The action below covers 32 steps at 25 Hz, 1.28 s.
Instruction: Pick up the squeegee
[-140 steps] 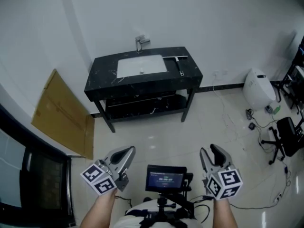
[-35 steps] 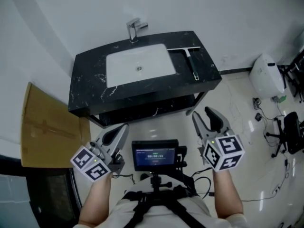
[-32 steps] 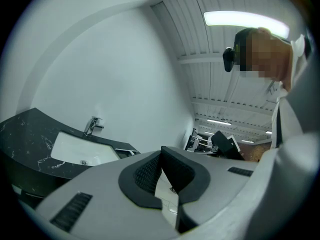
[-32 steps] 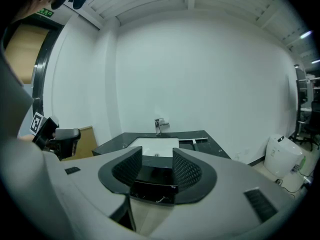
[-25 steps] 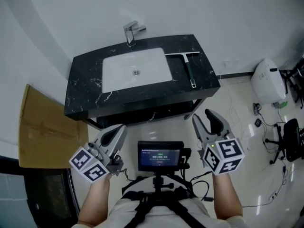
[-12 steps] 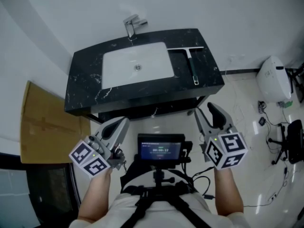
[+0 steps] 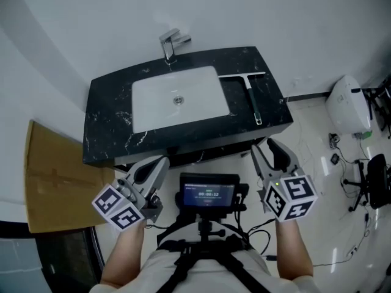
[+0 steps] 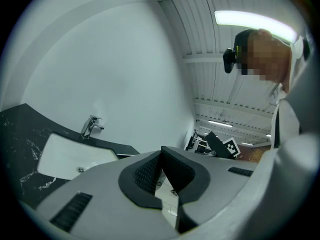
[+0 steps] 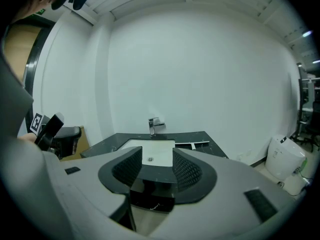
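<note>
Two hand-held grippers in view, both empty. The left hand-held gripper (image 7: 160, 159) has its jaws closed tip to tip. The right hand-held gripper (image 7: 264, 145) has its jaws apart. Both are held short of the black table (image 7: 110, 121). One squeegee (image 7: 250, 94) lies flat on it, just right of the one white basin (image 7: 177, 96). One faucet (image 7: 171, 44) stands behind the basin.

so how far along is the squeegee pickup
Done: nothing gripped; the squeegee lies on the counter right of the basin. In hand: the right tongs are open and empty, short of the counter's front edge; left tongs shut, empty. Left: reach, close on the handle, lift.
</note>
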### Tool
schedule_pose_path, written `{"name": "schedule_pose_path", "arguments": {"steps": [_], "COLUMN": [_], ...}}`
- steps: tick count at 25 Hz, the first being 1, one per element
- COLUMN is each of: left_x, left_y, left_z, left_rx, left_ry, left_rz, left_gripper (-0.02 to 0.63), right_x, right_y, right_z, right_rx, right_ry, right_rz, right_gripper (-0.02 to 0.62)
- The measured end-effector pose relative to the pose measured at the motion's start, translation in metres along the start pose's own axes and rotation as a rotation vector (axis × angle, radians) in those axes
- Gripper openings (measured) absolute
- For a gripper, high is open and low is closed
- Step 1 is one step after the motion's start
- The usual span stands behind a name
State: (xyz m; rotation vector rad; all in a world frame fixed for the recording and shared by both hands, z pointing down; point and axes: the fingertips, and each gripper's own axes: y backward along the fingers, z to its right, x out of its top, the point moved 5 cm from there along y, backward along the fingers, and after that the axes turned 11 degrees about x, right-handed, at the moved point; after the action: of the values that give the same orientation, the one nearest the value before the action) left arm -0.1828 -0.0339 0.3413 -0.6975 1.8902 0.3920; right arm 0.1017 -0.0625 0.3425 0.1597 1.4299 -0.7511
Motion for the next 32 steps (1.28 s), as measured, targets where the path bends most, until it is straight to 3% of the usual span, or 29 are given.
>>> {"name": "schedule_pose_path", "arguments": {"steps": [18, 32], "left_x": [0.054, 0.051], "left_y": [-0.009, -0.028], "left_z": [-0.106, -0.114], "left_rx": [-0.079, -0.027], "left_ry": [0.020, 0.046], "left_rz": [-0.019, -0.001], "left_gripper": [-0.003, -0.003], "right_x": [0.034, 0.044], "right_y": [-0.080, -0.100], "right_z": [-0.031, -0.007], "right_rx": [-0.122, -0.082], "right_ry": [-0.013, 0.013], "right_rz": [0.002, -0.015], "right_gripper": [0.196, 0.196]}}
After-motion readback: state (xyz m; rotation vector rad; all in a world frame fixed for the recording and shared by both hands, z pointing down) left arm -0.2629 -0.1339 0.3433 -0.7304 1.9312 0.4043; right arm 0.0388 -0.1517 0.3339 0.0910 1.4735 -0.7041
